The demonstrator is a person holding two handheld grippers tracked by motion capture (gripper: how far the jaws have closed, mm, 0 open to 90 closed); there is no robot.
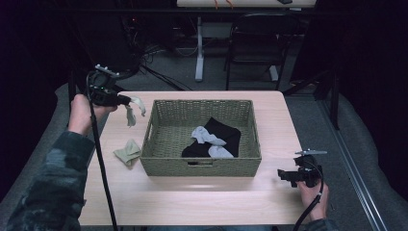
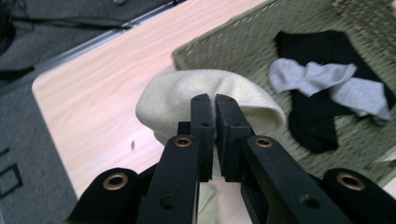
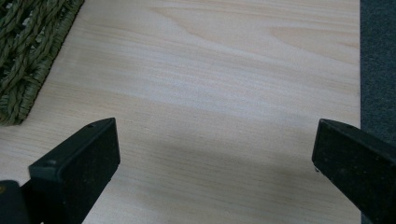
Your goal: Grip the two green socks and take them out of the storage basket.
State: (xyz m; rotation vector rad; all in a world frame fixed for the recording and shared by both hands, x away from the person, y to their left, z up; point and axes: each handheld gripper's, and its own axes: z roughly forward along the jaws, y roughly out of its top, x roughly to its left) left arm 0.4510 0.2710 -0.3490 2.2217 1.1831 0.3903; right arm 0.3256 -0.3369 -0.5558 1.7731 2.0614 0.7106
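Note:
My left gripper (image 1: 129,100) hangs above the table's far left, shut on a cream sock (image 1: 134,109) that dangles beside the basket's left end. In the left gripper view the jaws (image 2: 215,105) pinch the cream sock (image 2: 177,95) at its fold. A second cream sock (image 1: 128,152) lies crumpled on the table, left of the woven basket (image 1: 202,166). Inside the basket lie a black sock (image 1: 223,134) and grey socks (image 1: 204,135). My right gripper (image 1: 285,176) rests low at the front right, open, with only bare wood (image 3: 215,121) between its jaws.
The basket's corner (image 3: 23,65) lies just left of the right gripper. The table's right edge meets grey floor (image 3: 377,60). A dark chair (image 1: 257,43) and a desk leg (image 1: 199,48) stand beyond the far edge.

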